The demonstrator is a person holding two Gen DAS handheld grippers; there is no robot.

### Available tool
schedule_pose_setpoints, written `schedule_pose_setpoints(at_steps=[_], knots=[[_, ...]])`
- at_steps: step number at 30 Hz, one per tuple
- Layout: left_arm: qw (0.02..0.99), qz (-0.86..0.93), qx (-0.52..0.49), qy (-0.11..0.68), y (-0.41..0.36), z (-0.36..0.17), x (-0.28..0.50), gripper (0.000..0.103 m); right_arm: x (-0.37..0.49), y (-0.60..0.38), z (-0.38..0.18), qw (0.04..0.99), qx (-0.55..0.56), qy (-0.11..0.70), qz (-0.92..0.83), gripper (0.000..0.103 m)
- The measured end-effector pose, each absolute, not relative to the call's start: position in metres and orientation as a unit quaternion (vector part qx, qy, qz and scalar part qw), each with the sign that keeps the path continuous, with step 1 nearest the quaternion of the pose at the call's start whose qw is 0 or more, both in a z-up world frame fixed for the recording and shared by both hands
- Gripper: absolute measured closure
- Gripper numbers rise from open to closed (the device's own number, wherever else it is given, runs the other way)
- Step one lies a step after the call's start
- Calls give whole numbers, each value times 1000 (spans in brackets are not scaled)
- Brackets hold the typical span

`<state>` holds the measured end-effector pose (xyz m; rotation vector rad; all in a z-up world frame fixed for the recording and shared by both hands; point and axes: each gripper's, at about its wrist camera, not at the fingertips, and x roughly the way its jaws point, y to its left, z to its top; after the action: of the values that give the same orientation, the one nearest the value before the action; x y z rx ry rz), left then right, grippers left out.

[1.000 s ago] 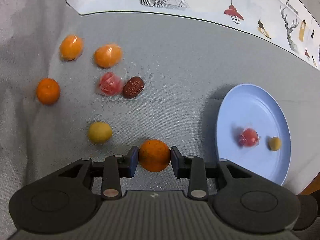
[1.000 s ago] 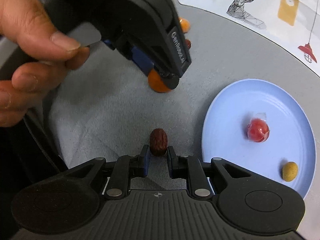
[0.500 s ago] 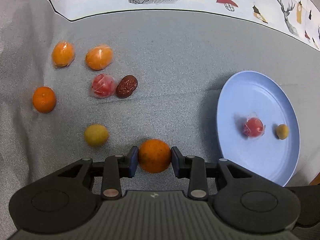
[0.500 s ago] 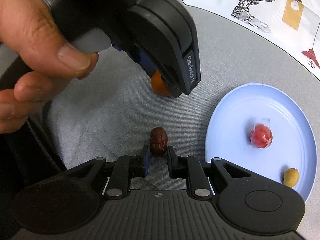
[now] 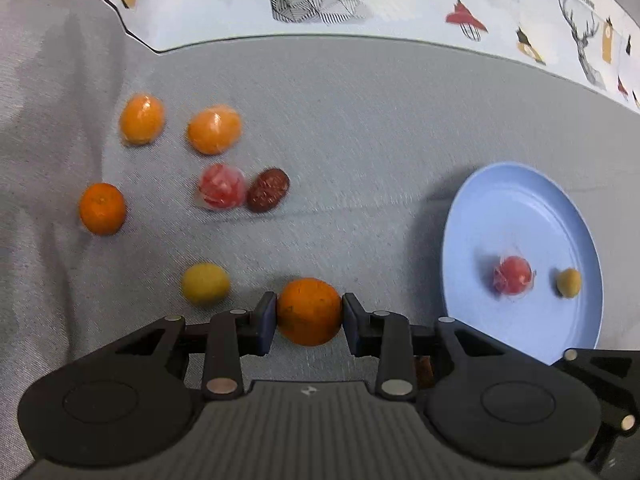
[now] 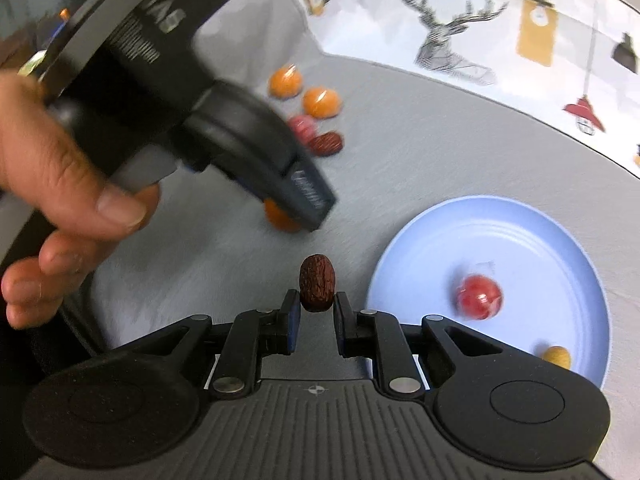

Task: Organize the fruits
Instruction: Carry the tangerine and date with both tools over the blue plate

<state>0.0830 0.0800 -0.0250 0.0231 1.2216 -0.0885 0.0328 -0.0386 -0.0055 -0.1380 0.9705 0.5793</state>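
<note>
My left gripper (image 5: 309,314) is shut on an orange (image 5: 309,311), held just above the grey cloth. In the right wrist view my right gripper (image 6: 316,306) is shut on a brown wrinkled date (image 6: 317,282), lifted off the cloth. The light blue plate (image 5: 520,208) lies to the right and holds a wrapped red fruit (image 5: 513,275) and a small yellow fruit (image 5: 569,282). On the cloth to the left lie several oranges (image 5: 102,208), a wrapped red fruit (image 5: 221,187), a second date (image 5: 267,189) and a yellow fruit (image 5: 205,283).
A person's hand (image 6: 60,196) holds the left gripper's body (image 6: 224,136), which fills the upper left of the right wrist view and hides most of its orange. A patterned white tablecloth (image 5: 360,4) borders the grey cloth at the back.
My right gripper has risen with the date, which now hangs above the cloth. The left gripper keeps its hold on the orange with only a slight shift of view.
</note>
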Motion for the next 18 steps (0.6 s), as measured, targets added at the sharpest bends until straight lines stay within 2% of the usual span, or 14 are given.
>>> schedule_pose_setpoints(at_steps=[7,18], knots=[[831,-29,6,556,82,-17,85,65,37,-58,7,868,-28,432,242,84],[874,-14,-30,485,83,11,88,65,45,-91,15,907,19,391,159,84]])
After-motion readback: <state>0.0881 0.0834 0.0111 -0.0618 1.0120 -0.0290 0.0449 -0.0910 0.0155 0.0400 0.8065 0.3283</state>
